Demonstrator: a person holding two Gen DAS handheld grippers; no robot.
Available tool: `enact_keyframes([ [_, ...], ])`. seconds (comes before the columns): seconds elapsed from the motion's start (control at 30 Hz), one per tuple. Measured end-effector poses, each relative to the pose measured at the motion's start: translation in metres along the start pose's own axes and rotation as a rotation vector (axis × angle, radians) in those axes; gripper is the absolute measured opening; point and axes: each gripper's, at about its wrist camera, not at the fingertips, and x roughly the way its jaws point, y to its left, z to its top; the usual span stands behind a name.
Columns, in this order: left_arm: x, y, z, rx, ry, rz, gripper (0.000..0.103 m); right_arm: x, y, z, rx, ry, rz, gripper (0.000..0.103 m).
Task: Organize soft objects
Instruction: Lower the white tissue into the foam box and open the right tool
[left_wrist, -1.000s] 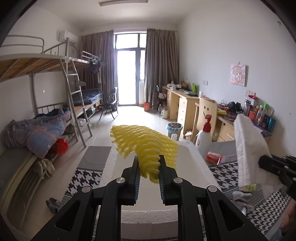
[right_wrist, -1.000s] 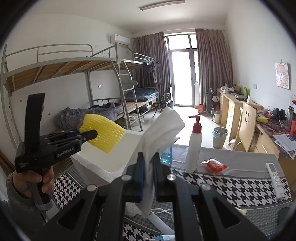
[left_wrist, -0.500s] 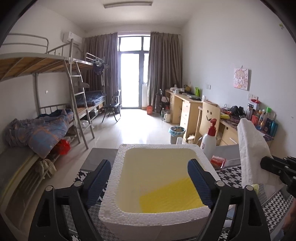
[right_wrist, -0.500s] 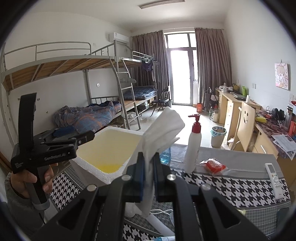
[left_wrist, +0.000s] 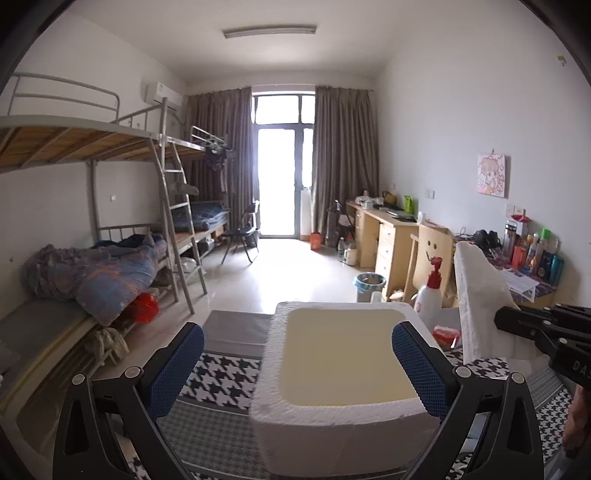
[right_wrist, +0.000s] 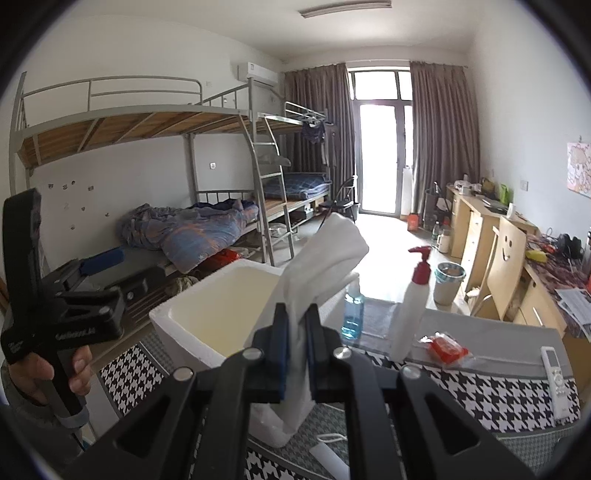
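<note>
A white foam box (left_wrist: 332, 435) stands on the houndstooth table cover. My left gripper (left_wrist: 297, 332) hovers at its near side, jaws opening wide, blue pads (left_wrist: 177, 365) apart with nothing held between them. The yellow foam net is out of sight behind the box's near wall; only a yellowish tint shows inside. My right gripper (right_wrist: 297, 314) is shut on a white folded cloth (right_wrist: 332, 251), which sticks up above the pads just right of the box (right_wrist: 207, 306). In the left wrist view the cloth (left_wrist: 476, 295) and the right gripper (left_wrist: 517, 321) are at the right edge.
Behind the box stand a white pump bottle with a red top (right_wrist: 413, 306) and a blue bottle (right_wrist: 352, 314). A red packet (right_wrist: 445, 347) and a white remote (right_wrist: 554, 373) lie to the right. Bunk beds (left_wrist: 92, 266) line the left wall, desks (left_wrist: 388, 236) the right.
The left gripper opened and let go of the yellow foam net, which dropped into the foam box and is now hidden. The right gripper kept its hold on the white cloth.
</note>
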Motion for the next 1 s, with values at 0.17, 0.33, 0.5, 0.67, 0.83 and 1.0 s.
enact_keyframes([
  [0.17, -0.007, 0.008, -0.004, -0.006, -0.005, 0.033, 0.102, 0.009, 0.008, 0.002, -0.015, 0.011, 0.036, 0.012],
  [0.33, -0.016, 0.017, -0.008, -0.009, -0.017, 0.047, 0.102, 0.019, 0.015, 0.003, -0.019, 0.025, 0.055, 0.012],
  [0.5, -0.020, 0.020, -0.011, 0.006, -0.026, 0.067, 0.102, 0.025, 0.018, 0.003, -0.023, 0.034, 0.066, 0.012],
  [0.67, -0.023, 0.019, -0.015, 0.014, -0.031, 0.074, 0.102, 0.032, 0.021, 0.002, -0.019, 0.048, 0.071, 0.012],
  [0.83, -0.022, 0.025, -0.020, 0.008, -0.026, 0.089, 0.102, 0.039, 0.026, 0.004, -0.026, 0.057, 0.079, 0.012],
  [1.0, -0.024, 0.034, -0.025, -0.019, -0.024, 0.097, 0.102, 0.054, 0.027, 0.008, -0.025, 0.090, 0.101, 0.028],
])
